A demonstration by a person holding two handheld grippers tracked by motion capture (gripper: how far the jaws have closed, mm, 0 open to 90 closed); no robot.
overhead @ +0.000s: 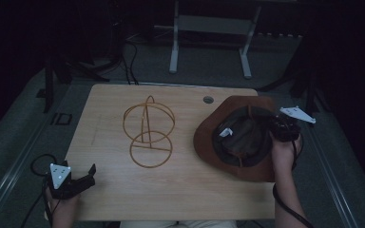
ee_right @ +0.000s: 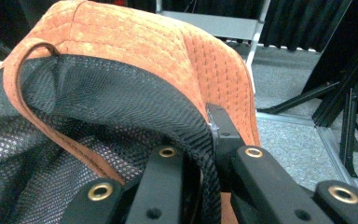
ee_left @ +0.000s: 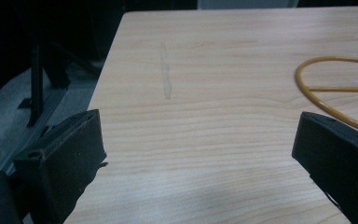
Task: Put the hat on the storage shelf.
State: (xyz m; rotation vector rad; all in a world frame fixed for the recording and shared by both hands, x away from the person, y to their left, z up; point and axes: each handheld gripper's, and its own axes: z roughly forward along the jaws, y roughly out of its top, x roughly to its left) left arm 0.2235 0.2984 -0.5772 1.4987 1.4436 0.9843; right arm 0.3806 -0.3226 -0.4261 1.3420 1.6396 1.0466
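From the high view, a brown hat (overhead: pixel 233 137) lies upside down on the right side of the wooden table (overhead: pixel 180 190), its dark lining facing up, and the right gripper (overhead: pixel 279 129) is at the hat's right edge; a gold wire stand (overhead: pixel 148 130) sits near the table's middle, well apart from the hat, while the left gripper (overhead: pixel 83 182) rests at the near left corner. In the left gripper view its jaws stand wide apart over bare wood, with a curve of the wire stand (ee_left: pixel 335 88) off to the right. In the right gripper view the right gripper (ee_right: pixel 205 154) is clamped on the hat (ee_right: pixel 135 42) at the inner band, one jaw inside against the black mesh, the other outside. I judge this to be the grasp step (lifting looks next), which calls for carrying the hat over and turning it crown-up onto the stand. A small white tag (overhead: pixel 225 132) shows inside the hat, but no writing is legible.
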